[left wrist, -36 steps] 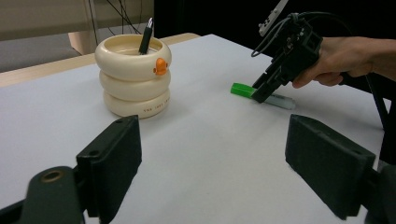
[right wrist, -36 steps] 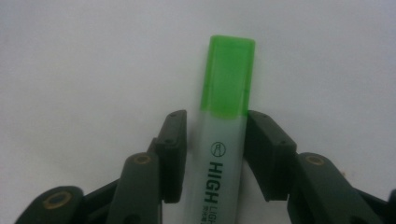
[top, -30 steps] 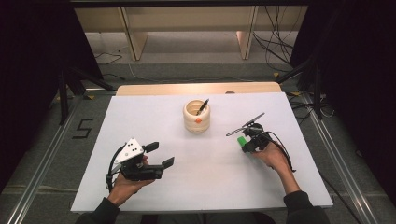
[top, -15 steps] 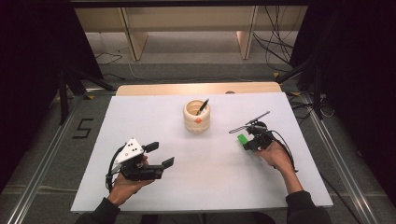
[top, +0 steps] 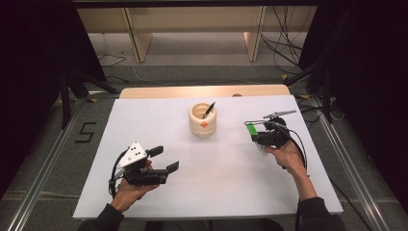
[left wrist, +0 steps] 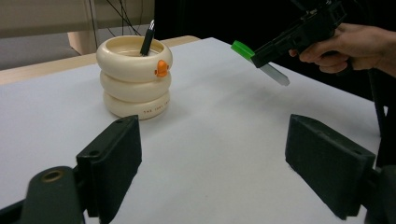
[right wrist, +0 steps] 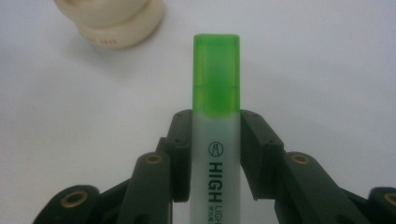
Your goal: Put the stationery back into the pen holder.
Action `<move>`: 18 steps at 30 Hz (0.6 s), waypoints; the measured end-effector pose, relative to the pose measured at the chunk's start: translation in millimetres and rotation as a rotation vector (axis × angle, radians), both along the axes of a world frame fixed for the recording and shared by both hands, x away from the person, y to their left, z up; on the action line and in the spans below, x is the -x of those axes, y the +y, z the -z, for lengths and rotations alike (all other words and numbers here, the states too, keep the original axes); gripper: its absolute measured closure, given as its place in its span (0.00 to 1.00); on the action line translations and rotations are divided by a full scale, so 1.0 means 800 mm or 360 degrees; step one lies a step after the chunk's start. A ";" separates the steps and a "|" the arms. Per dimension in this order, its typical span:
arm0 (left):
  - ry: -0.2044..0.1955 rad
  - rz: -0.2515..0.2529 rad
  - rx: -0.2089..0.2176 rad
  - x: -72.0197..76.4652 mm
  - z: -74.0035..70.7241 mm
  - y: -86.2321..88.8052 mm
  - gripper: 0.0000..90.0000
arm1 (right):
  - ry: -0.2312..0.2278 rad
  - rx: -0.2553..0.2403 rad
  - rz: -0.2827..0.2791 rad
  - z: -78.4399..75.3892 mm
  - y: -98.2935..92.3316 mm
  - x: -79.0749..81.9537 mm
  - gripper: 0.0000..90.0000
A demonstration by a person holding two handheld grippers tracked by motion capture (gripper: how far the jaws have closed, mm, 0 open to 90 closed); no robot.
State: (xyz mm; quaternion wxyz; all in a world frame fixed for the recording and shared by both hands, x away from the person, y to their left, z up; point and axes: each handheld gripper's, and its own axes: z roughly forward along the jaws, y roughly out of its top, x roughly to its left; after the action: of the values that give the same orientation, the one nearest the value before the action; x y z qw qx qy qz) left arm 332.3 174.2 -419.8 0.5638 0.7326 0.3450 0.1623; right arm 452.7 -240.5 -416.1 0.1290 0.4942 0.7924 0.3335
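The right gripper (right wrist: 216, 154) has its two black jaws pressed against the sides of a green-capped highlighter (right wrist: 216, 116), the pads clamped on the pale barrel just below the cap, so the cap pokes out past the fingertips. From above, that right gripper (top: 257, 133) is held over the right part of the white table (top: 144, 125), clear of the surface, with the highlighter (top: 250, 130) pointing its green end toward the middle. Near it, in the centre of the table, stands a cream pen holder (top: 202, 120) shaped like three stacked rings, with a small orange spot on its front and a black pen (top: 208, 110) leaning inside. In the left gripper view the highlighter (left wrist: 259, 59) hangs in the air to the right of the pen holder (left wrist: 134, 79), well apart from it and tilted with its green cap uppermost. The left gripper (top: 162, 160) sits low over the near left part of the table, its jaws spread wide with nothing between them
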 end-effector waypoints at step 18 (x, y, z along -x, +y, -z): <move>-0.0007 -0.0028 0.0026 -0.001 -0.002 0.005 0.20 | -0.0273 -0.0184 -0.0043 -0.041 0.049 -0.012 0.75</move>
State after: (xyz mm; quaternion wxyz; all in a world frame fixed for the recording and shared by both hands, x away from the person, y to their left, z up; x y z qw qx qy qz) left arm 333.1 177.9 -418.6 0.5691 0.7246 0.3515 0.1660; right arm 462.5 -201.5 -383.0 0.1631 0.4599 0.7645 0.4214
